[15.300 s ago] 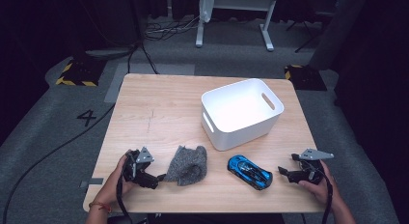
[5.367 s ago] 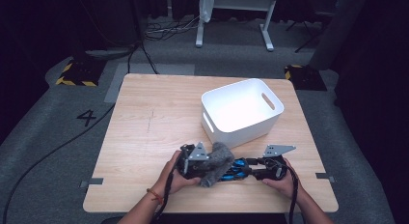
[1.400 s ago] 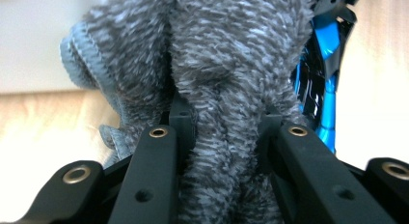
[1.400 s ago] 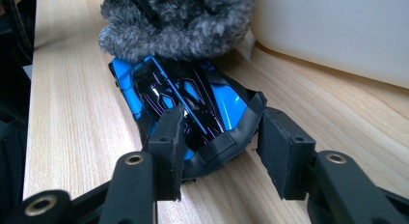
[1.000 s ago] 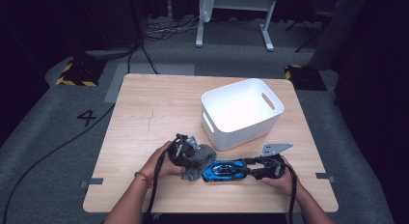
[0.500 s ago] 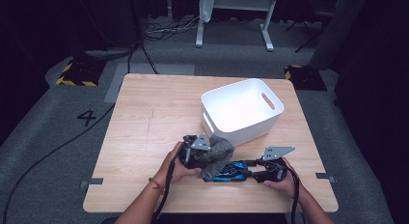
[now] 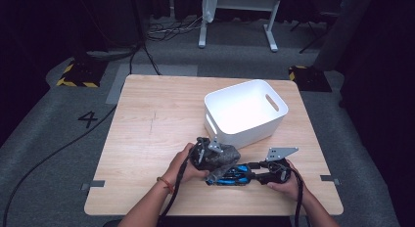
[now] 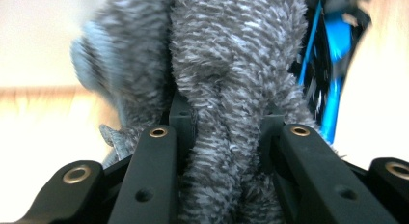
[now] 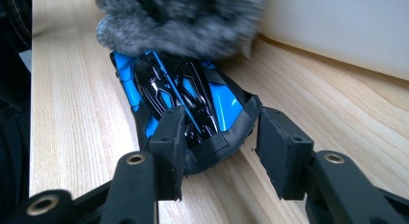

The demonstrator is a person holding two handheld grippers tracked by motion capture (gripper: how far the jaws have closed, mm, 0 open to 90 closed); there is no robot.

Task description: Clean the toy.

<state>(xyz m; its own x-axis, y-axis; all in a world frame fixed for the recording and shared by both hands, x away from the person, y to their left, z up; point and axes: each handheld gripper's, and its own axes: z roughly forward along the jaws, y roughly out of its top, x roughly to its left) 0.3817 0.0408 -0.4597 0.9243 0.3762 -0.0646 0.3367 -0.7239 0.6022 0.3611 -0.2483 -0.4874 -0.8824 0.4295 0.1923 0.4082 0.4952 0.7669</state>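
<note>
Clearly soft, the grey cloth (image 8: 226, 89) is clamped mid-fold by the left gripper (image 8: 224, 132), while the rigid, glossy toy car (image 9: 185, 96) at frame centre is pinched at its tail by the right gripper (image 9: 219, 151).

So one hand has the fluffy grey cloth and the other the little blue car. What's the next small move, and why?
Probably draw the grey cloth back along the blue toy car toward its rear. The left gripper is clamped on the cloth, whose end lies over the car's front, while the right gripper pinches the car's rear end against the table. That steadies it for a wiping stroke.
</note>
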